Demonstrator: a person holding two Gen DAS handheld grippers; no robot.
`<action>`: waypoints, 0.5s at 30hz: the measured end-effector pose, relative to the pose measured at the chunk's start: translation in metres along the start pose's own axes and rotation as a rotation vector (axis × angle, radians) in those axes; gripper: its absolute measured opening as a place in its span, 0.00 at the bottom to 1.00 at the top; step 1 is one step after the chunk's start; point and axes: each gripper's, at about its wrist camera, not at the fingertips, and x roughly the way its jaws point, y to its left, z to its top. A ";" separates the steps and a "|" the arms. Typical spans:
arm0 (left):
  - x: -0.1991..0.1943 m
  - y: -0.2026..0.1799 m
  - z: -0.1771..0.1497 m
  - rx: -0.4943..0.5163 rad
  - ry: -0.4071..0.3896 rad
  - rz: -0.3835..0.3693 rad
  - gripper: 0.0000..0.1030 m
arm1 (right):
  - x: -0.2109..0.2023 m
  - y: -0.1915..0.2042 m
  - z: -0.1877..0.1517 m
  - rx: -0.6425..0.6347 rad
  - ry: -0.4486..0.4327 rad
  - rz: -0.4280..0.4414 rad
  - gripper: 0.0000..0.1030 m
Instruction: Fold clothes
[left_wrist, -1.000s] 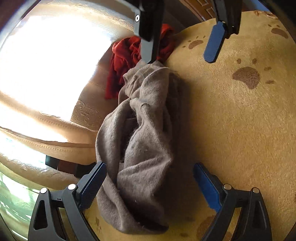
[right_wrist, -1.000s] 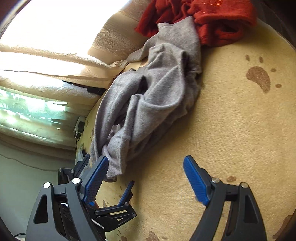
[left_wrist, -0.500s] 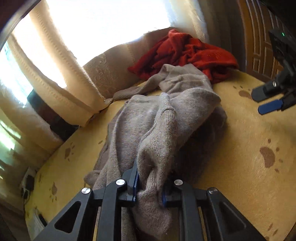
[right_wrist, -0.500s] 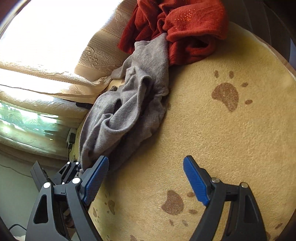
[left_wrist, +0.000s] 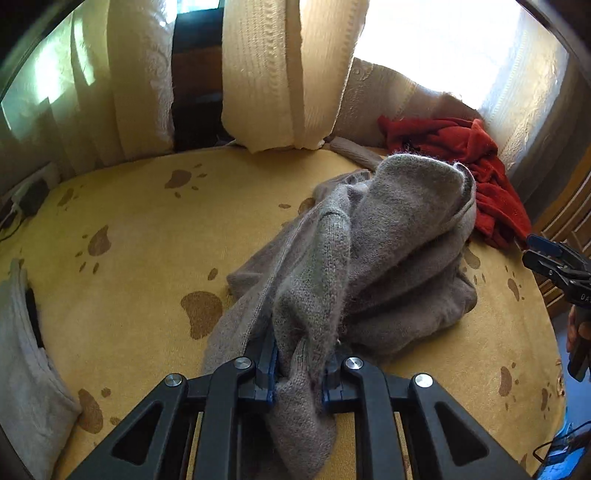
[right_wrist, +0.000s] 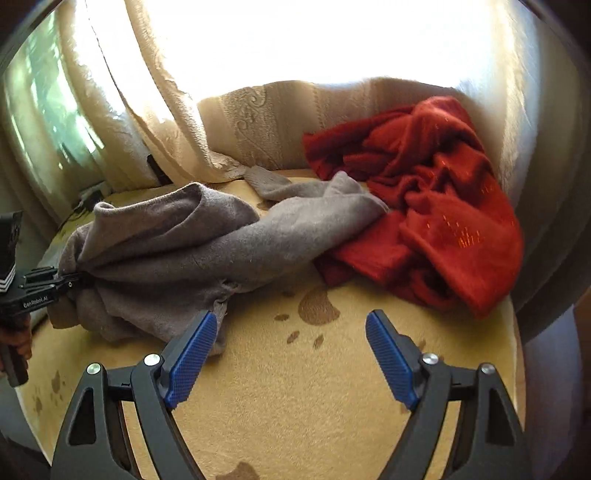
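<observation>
The left wrist view looks low and close along the left gripper (left_wrist: 297, 373), whose fingers fill the bottom edge, toward the curtains (left_wrist: 280, 74) ahead. The right wrist view sits behind the right gripper (right_wrist: 291, 354), a little higher and farther back, facing the window. Both share the grey sweater (left_wrist: 369, 251) (right_wrist: 192, 243), the red garment (left_wrist: 472, 166) (right_wrist: 424, 199) beyond it, and the yellow paw-print cover (left_wrist: 147, 258) (right_wrist: 295, 398); each also catches the other gripper at its edge.

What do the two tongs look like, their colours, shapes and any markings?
Both tongs have black plastic frames with triangular cut-outs and silver screw heads at the joints. The fingers carry blue pads with a fine ribbed texture, plain on the right tongs. The left tongs bear white lettering that reads "GenRobot.AI" on the side, and white chevron stripes on the body. No sleeves or cables on them are visible.
</observation>
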 end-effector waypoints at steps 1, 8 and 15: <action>0.000 0.004 -0.002 -0.017 0.008 -0.012 0.17 | 0.005 0.002 0.008 -0.034 0.000 0.012 0.83; -0.002 0.014 -0.010 -0.048 0.029 -0.056 0.17 | 0.040 0.008 0.068 -0.209 -0.004 0.141 0.83; -0.004 0.024 -0.011 -0.106 0.046 -0.114 0.18 | 0.095 0.011 0.108 -0.237 0.100 0.413 0.83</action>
